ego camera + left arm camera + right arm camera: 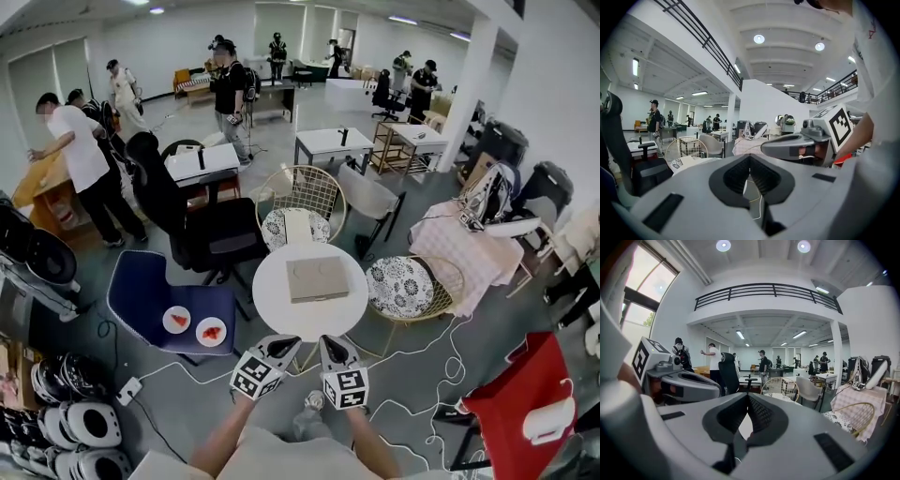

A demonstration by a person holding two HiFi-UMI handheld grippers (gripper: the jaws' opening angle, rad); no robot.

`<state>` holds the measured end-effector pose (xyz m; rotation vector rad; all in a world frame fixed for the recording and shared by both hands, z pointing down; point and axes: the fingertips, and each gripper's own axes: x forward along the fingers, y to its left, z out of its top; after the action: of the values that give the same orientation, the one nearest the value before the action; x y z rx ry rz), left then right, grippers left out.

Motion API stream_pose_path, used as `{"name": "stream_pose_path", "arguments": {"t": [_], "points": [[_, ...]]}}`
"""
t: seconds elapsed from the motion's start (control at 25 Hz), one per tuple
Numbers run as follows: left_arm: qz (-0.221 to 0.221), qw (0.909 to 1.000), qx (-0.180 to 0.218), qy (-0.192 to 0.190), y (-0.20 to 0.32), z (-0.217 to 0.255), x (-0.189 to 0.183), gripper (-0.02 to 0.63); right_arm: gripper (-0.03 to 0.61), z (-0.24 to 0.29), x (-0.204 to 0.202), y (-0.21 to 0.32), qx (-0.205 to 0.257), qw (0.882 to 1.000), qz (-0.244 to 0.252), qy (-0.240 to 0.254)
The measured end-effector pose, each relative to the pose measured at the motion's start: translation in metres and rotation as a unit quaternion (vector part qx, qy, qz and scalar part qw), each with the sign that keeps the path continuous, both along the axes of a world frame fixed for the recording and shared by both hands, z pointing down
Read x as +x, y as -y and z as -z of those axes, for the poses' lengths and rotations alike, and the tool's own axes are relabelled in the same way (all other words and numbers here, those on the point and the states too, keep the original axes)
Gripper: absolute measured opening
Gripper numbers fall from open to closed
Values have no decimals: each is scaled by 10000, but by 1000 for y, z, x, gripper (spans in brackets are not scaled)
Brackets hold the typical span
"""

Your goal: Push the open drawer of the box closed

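A flat beige box (317, 278) lies on the small round white table (274, 302) in the head view; from here I cannot make out its drawer. Both grippers hang side by side just short of the table's near edge, below the box and apart from it. My left gripper (282, 346) (750, 158) has its jaws closed tip to tip with nothing between them. My right gripper (332, 344) (748, 398) is the same, shut and empty. Each gripper view shows the other gripper alongside: the right one (799, 144) and the left one (682, 380).
Two wire chairs with patterned cushions (298, 225) (403, 286) ring the table's far and right sides. A blue chair (150, 298) holding two small plates stands at left, a black office chair (214, 239) behind it. White cables (427, 375) trail over the floor. People stand far back.
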<state>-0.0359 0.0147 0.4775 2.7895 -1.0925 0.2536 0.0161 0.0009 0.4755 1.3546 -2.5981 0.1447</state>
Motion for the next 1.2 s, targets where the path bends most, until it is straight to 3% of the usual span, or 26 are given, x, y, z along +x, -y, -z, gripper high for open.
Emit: {"name": "stream_pose_path", "arguments": {"t": [0.52,0.8,1.2], "points": [[19,9996,-215,-172,-92,-5,32,12,15,-3,34,-95,-95,9999,-42,14],[304,9993,-83,-194,-100,7,59,12,15,14,60,-99,105,9999,98,-37],[494,9985,-205,-117,-106,-2,76,11,15,11,85,-104,47,9998,158,-74]]}}
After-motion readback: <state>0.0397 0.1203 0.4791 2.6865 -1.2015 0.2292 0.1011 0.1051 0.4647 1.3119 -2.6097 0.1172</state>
